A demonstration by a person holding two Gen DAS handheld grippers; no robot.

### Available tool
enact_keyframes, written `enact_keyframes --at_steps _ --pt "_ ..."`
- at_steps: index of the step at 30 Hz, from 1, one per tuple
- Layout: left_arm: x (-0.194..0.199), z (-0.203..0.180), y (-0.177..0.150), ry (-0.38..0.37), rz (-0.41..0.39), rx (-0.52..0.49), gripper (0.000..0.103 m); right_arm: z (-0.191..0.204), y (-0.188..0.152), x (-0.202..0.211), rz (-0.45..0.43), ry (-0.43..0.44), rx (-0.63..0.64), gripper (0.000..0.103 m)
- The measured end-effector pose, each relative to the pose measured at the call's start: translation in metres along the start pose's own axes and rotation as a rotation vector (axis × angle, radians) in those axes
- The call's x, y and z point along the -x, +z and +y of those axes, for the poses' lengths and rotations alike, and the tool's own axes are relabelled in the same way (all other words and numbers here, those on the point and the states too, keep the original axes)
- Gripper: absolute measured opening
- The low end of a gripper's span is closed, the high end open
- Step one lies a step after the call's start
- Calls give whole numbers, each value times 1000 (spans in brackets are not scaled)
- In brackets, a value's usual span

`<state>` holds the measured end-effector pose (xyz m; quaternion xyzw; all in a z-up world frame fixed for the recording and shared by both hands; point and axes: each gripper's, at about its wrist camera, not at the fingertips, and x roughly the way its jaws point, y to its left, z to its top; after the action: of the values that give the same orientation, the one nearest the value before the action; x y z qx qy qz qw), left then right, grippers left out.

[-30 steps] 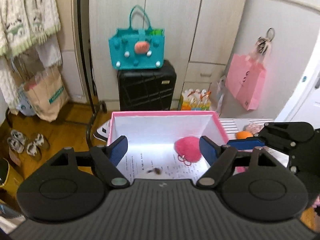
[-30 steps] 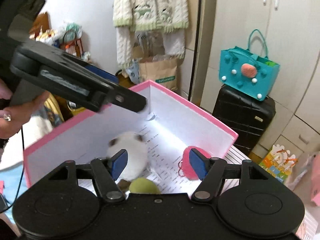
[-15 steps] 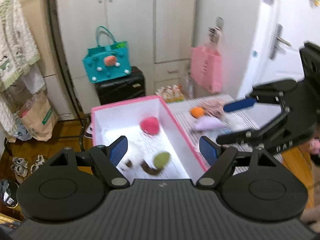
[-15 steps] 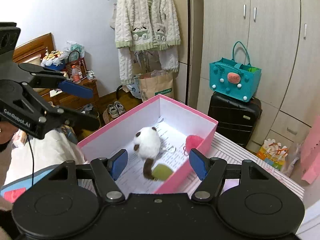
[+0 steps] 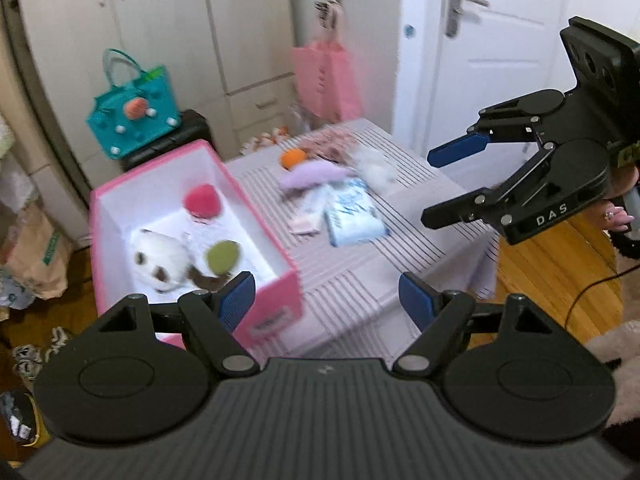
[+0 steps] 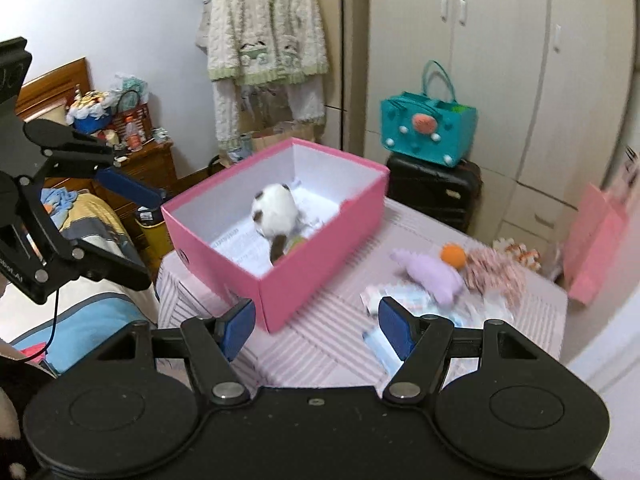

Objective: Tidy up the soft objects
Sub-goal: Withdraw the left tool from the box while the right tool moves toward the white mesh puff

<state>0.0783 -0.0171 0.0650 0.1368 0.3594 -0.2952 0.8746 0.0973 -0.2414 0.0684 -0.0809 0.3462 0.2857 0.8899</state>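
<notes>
Soft toys (image 5: 310, 174), blurred, perhaps four, lie mid-frame right of the pink box (image 5: 276, 284); left gripper (image 5: 328, 300) and right gripper (image 6: 316, 326) both gape wide, empty.

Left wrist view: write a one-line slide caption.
Both open grippers hover over a striped table; three soft toys in the pink box, more waiting outside.

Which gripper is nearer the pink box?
Left. The left gripper hangs open just above the pink box's near corner; the right gripper, also open, is off over the table's far side.
</notes>
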Motion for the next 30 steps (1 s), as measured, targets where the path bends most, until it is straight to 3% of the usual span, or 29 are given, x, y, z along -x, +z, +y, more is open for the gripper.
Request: enact_keyframes --at_steps 8,14,23,30 --pt "-41 -32 -12 -86 20 -60 78 -28 -53 10 8 -40 -117 73" --pt "-71 -41 -12 -158 -68 -34 75 -51 -85 -4 -11 -86 -126 73" --pt "-141 -35 4 -5 -116 35 73 -91 -112 -40 -121 -169 -215 73" --pt "-194 -20 33 25 -134 105 70 -116 -111 -73 -208 -260 -196 73"
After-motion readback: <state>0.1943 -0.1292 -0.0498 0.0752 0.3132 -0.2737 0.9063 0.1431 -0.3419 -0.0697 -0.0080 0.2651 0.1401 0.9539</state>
